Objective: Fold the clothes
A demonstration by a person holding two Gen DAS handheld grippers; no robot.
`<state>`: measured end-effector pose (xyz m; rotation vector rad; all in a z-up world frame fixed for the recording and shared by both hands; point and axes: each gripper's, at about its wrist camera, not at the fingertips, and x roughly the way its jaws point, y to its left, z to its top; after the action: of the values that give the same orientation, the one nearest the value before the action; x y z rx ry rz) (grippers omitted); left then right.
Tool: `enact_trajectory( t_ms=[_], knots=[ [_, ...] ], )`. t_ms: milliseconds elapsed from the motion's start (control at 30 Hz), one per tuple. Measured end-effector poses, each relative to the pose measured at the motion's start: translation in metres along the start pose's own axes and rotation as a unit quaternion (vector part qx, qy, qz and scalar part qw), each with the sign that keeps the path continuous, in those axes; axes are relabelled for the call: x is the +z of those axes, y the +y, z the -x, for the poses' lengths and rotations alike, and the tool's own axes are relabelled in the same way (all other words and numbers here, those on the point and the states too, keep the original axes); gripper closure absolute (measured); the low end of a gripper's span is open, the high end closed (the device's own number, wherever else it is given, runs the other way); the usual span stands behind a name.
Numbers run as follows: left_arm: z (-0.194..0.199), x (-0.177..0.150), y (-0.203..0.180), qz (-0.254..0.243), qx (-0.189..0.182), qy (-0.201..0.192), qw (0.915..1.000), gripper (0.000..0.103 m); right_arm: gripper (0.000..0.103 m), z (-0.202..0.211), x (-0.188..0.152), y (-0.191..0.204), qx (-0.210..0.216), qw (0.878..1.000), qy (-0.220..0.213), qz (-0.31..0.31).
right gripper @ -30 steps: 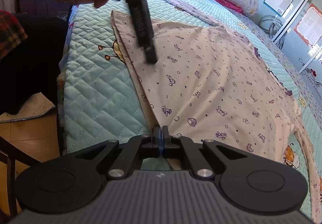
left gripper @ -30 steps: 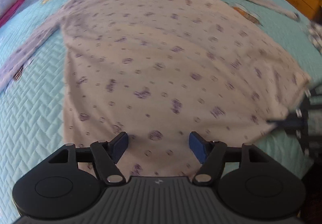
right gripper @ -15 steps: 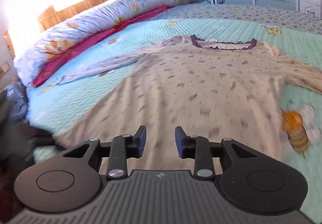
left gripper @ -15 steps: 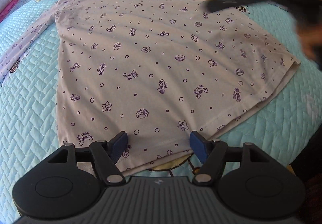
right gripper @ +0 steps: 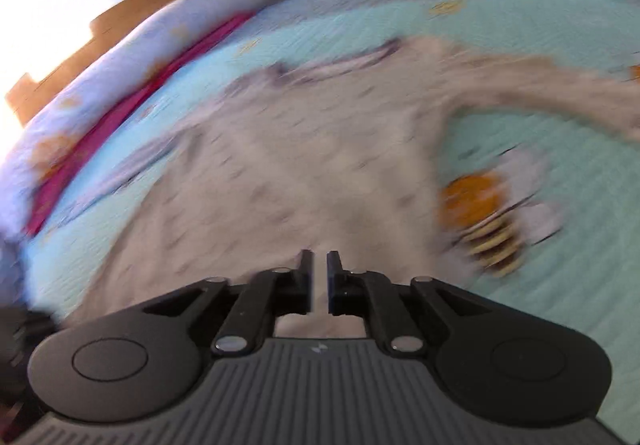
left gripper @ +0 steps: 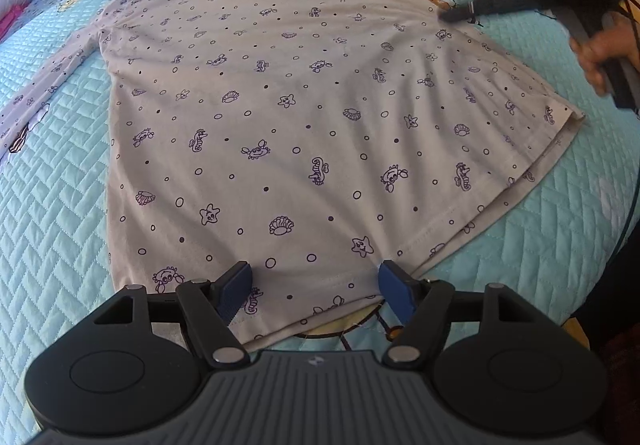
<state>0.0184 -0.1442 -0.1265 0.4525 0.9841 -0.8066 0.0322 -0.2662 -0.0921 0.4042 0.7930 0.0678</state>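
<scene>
1. While the shirt (left gripper: 304, 117) lies flat on the bed (left gripper: 52, 205), left claw (left gripper: 314, 291) gapes empty over its hem.
2. Right claw (right gripper: 319, 269), just been closing, nearly shut, holds nothing.
3. I'd pinch sleeve edges squarely.

My bed (left gripper: 60, 205) is covered by a turquoise quilted bedspread (left gripper: 540, 245) printed with cartoon bees. A cream long-sleeved top (left gripper: 300, 105) with purple sea creatures lies flat on it, sleeves spread to either side, neckline away from me, hem at the near edge. Along the far side, in my blurred right view, a rolled floral duvet (right gripper: 132, 61) rests beside a pink sheet (right gripper: 132, 101).
</scene>
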Motion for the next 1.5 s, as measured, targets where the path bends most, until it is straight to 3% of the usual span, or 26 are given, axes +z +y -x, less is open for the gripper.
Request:
enact_trajectory(
  t_ms=[67, 200, 300, 367, 400, 433, 500, 567, 633, 700, 833, 1067, 1100, 1200, 1233, 1333, 1400, 1467, 1500],
  knots=[
    [0.001, -0.001, -0.001, 0.001, 0.001, -0.002, 1.0, 0.029, 0.088, -0.009, -0.01, 0.002, -0.053, 0.997, 0.051, 0.026],
    [0.004, -0.002, -0.003, -0.001, 0.006, -0.009, 0.9999, 0.029, 0.084, 0.035, -0.028, -0.001, -0.065, 0.998, 0.022, 0.0],
    [0.011, 0.002, 0.0, 0.019, 0.005, -0.016, 0.9997, 0.033, 0.079, 0.058, -0.04, 0.002, 0.003, 1.0, 0.009, -0.017],
    [0.016, 0.005, -0.003, 0.019, 0.01, -0.021, 0.9995, 0.033, 0.079, 0.055, -0.05, -0.003, 0.009, 0.998, 0.052, -0.018],
    [0.019, 0.007, -0.005, 0.016, 0.014, -0.022, 0.9995, 0.033, 0.086, 0.05, -0.06, -0.01, -0.024, 0.995, 0.097, -0.008],
    [0.022, 0.008, -0.007, 0.014, 0.019, -0.024, 0.9994, 0.033, 0.101, 0.054, -0.07, -0.015, -0.047, 0.993, 0.104, 0.018],
    [0.025, 0.009, -0.01, 0.007, 0.022, -0.024, 0.9995, 0.033, 0.1, 0.075, -0.077, -0.024, -0.059, 0.994, 0.09, -0.004],
    [0.026, 0.011, -0.012, 0.011, 0.011, -0.023, 0.9996, 0.033, 0.091, 0.089, -0.082, -0.016, -0.113, 0.989, 0.083, 0.037],
    [0.024, 0.016, -0.018, 0.009, 0.009, -0.025, 0.9996, 0.033, 0.088, 0.1, -0.086, -0.013, -0.084, 0.994, 0.053, 0.036],
    [0.023, 0.021, -0.027, -0.003, 0.013, -0.025, 0.9996, 0.033, 0.077, 0.104, -0.09, 0.0, -0.07, 0.995, 0.031, 0.066],
    [0.023, 0.026, -0.04, -0.022, 0.012, -0.023, 0.9994, 0.033, 0.068, 0.087, -0.102, 0.028, -0.086, 0.98, 0.043, 0.174],
    [0.014, 0.038, -0.048, -0.017, 0.013, -0.021, 0.9996, 0.033, 0.069, 0.072, -0.123, 0.039, -0.162, 0.949, 0.009, 0.271],
    [0.012, 0.042, -0.049, -0.009, 0.007, -0.028, 0.9995, 0.033, 0.071, 0.07, -0.126, 0.041, -0.168, 0.946, 0.007, 0.279],
    [-0.001, 0.054, -0.047, 0.022, -0.034, -0.037, 0.9985, 0.033, 0.096, 0.066, -0.134, 0.045, -0.186, 0.935, 0.002, 0.303],
    [-0.01, 0.057, -0.047, 0.03, -0.047, -0.029, 0.998, 0.033, 0.1, 0.067, -0.139, 0.049, -0.206, 0.923, -0.002, 0.326],
    [-0.035, 0.052, -0.054, 0.007, -0.043, 0.004, 0.999, 0.031, 0.1, 0.071, -0.15, 0.053, -0.258, 0.893, 0.003, 0.368],
    [-0.032, 0.048, -0.06, -0.019, -0.039, 0.009, 0.999, 0.031, 0.103, 0.071, -0.159, 0.045, -0.271, 0.885, 0.024, 0.379],
    [-0.026, 0.046, -0.058, -0.013, -0.049, 0.02, 0.9985, 0.031, 0.103, 0.075, -0.164, 0.041, -0.261, 0.889, 0.022, 0.375],
    [-0.024, 0.044, -0.057, -0.011, -0.054, 0.023, 0.9982, 0.031, 0.103, 0.08, -0.161, 0.038, -0.251, 0.9, 0.015, 0.355]
  ],
)
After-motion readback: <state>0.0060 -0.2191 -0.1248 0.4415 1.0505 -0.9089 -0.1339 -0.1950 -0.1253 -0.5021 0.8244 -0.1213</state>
